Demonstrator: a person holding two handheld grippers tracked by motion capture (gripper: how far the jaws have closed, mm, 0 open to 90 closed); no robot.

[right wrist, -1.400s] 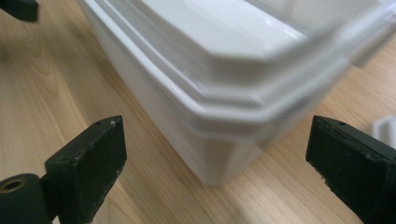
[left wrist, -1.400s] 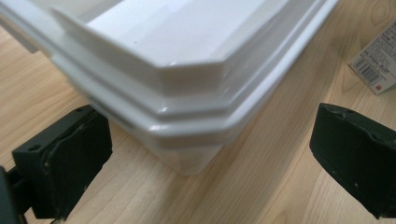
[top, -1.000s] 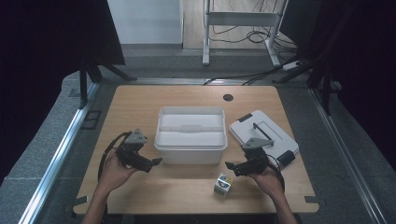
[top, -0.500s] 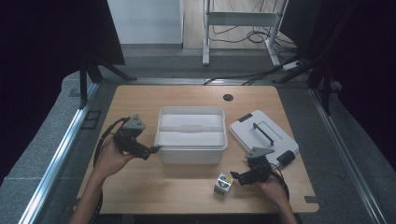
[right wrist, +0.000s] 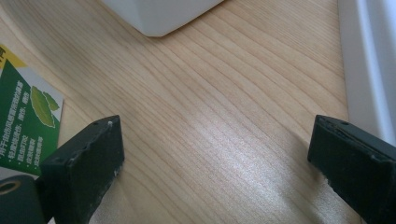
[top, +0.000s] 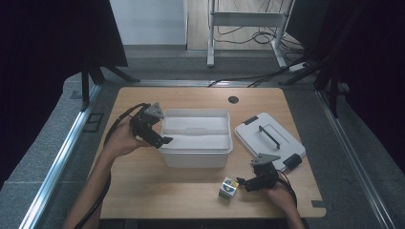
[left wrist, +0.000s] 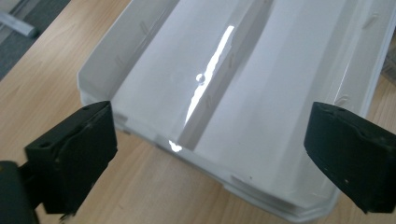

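The left gripper (top: 160,140) had risen from the table (top: 143,191) to the bin's (top: 197,138) left rim, its jaws wide but just easing inward (nothing between them). The right gripper (top: 241,182) had sunk, jaws open and empty, with the box (top: 229,187) just beside its tips near the table's front edge.

Table (top: 143,191): pale wood-grain top, smooth, soft sheen. Bin (top: 197,155): white plastic, glossy inside. Lid (top: 282,143): white plastic, matt. Small box (top: 228,187): printed card.
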